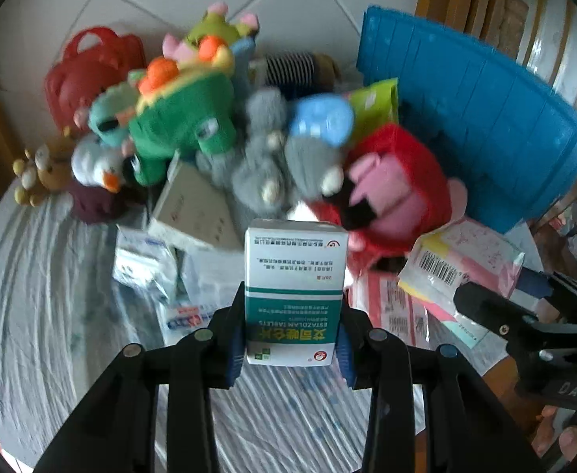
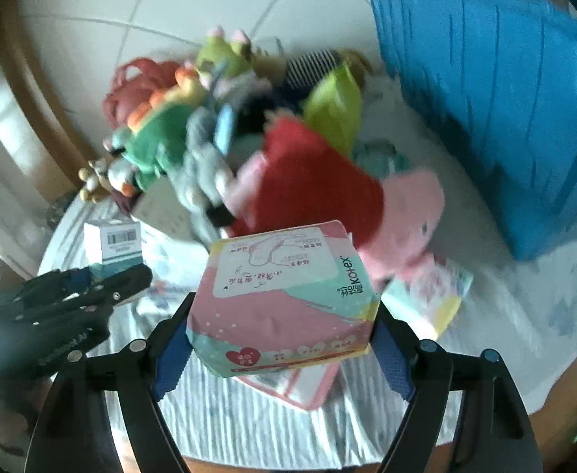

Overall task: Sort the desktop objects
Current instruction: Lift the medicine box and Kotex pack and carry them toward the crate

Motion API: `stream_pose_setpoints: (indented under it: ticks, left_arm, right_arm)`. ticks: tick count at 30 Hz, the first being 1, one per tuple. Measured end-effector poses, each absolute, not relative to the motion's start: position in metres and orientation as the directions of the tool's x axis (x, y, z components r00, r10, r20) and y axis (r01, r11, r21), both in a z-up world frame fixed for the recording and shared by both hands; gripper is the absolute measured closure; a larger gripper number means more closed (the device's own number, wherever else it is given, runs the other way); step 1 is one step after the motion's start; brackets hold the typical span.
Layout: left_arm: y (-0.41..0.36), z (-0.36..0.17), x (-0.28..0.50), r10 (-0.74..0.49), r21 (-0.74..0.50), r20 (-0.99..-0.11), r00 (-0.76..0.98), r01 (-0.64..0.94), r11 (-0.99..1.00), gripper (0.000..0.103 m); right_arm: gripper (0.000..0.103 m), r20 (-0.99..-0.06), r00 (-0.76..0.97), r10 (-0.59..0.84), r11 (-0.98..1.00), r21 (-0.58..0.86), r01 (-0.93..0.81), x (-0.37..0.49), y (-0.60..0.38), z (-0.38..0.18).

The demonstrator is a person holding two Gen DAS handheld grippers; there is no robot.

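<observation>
My left gripper (image 1: pixel 292 339) is shut on a white and teal medicine box (image 1: pixel 294 276) and holds it above the striped tablecloth (image 1: pixel 52 295). My right gripper (image 2: pixel 282 339) is shut on a pink and mint Kotex pad pack (image 2: pixel 284 295) and holds it above the cloth. The right gripper with its pack (image 1: pixel 462 264) also shows at the right of the left wrist view. The left gripper (image 2: pixel 71 299) with its box (image 2: pixel 113 246) shows at the left of the right wrist view.
A heap of plush toys (image 1: pixel 194 118) lies at the back of the table, with a red and pink plush (image 2: pixel 320 189) nearest. A blue crate (image 1: pixel 477 126) stands at the right, a red basket (image 1: pixel 91 71) at the back left. Flat packets (image 1: pixel 194 236) lie on the cloth.
</observation>
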State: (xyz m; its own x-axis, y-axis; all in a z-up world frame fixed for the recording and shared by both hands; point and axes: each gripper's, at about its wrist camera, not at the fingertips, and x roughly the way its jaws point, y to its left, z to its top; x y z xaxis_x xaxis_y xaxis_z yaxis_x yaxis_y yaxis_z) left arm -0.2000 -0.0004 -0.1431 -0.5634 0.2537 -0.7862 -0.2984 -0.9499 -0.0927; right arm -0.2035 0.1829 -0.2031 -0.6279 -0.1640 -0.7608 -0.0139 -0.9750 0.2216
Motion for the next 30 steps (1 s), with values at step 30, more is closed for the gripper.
stream_pose_setpoints:
  ticks: [30]
  left_arm:
    - [0.125,-0.02,-0.237,0.348,-0.123,-0.61,-0.712,-0.349,-0.929,0.066]
  right_arm:
    - [0.022,-0.49,-0.868,-0.085,-0.992,0.123,0.027,-0.227,0.294,-0.046]
